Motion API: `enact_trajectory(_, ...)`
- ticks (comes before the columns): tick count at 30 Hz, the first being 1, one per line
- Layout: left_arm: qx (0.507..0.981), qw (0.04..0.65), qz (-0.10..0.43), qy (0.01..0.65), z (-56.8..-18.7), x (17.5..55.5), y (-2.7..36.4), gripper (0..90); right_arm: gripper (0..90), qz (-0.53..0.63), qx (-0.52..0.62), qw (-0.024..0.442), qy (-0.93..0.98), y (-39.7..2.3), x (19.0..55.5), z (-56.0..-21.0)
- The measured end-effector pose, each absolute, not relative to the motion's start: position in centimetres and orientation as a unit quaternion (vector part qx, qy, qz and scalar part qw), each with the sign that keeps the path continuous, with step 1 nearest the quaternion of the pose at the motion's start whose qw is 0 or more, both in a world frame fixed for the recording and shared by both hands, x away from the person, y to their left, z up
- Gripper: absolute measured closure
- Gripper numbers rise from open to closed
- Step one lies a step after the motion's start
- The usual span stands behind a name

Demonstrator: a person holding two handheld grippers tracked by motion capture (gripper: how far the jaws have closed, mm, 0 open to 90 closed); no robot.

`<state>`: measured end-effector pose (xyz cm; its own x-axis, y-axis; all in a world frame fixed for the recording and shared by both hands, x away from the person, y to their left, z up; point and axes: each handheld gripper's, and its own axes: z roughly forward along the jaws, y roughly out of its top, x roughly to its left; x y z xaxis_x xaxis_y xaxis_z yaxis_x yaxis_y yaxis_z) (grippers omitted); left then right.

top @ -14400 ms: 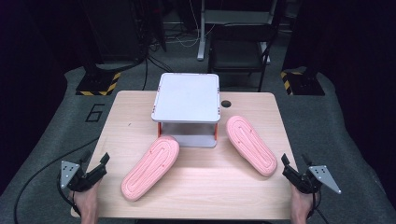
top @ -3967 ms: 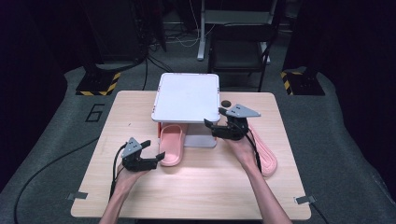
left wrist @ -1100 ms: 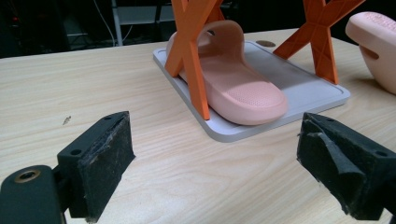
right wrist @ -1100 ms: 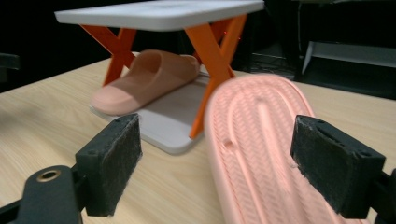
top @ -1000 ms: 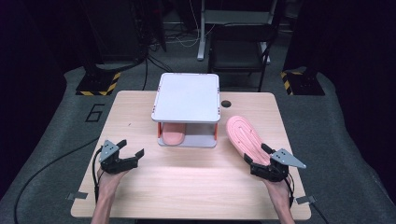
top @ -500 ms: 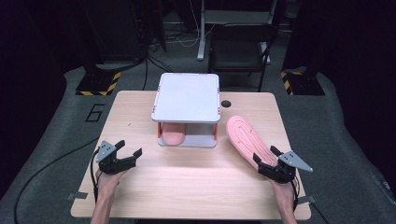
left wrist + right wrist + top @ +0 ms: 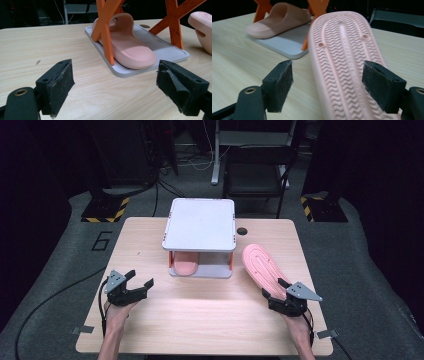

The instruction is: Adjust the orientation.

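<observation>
A pink slipper (image 7: pixel 186 266) (image 7: pixel 125 46) (image 7: pixel 279 18) lies on the grey base of a small rack (image 7: pixel 201 222) with a white top and orange X-shaped legs (image 7: pixel 106 30). A second pink slipper (image 7: pixel 260 265) (image 7: pixel 342 62) lies sole up on the table to the rack's right. My right gripper (image 7: pixel 274 287) (image 7: pixel 328 77) is at its heel end. Its jaws have just been closing, with the heel between them; the left pad stands clear of it. My left gripper (image 7: pixel 140 278) (image 7: pixel 116 75) is open and empty over bare wood at the front left, pointing at the rack.
The wooden table (image 7: pixel 210 320) has a round dark hole (image 7: pixel 242 231) behind the rack. Tape strips (image 7: pixel 81 329) mark its front corners. A chair and stands sit on the dark floor beyond the far edge.
The right gripper has shifted a little at the heel end of the upturned slipper. The left gripper and both slippers have stayed put.
</observation>
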<state>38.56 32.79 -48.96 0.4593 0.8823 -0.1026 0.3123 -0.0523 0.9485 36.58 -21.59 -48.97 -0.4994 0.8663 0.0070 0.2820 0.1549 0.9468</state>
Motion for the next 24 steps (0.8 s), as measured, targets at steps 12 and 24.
enact_trajectory(12, 0.672, 0.521, 0.269, 0.452, -49.3, 38.7, 33.0, 14.3, 17.9, 0.446, 0.458, 0.270, 0.720, -25.2, 39.4, -50.1)
enact_trajectory(24, 0.677, 0.518, 0.265, 0.450, -49.4, 38.7, 32.7, 14.5, 12.0, 0.430, 0.460, 0.284, 0.723, -23.3, 38.3, -51.2)
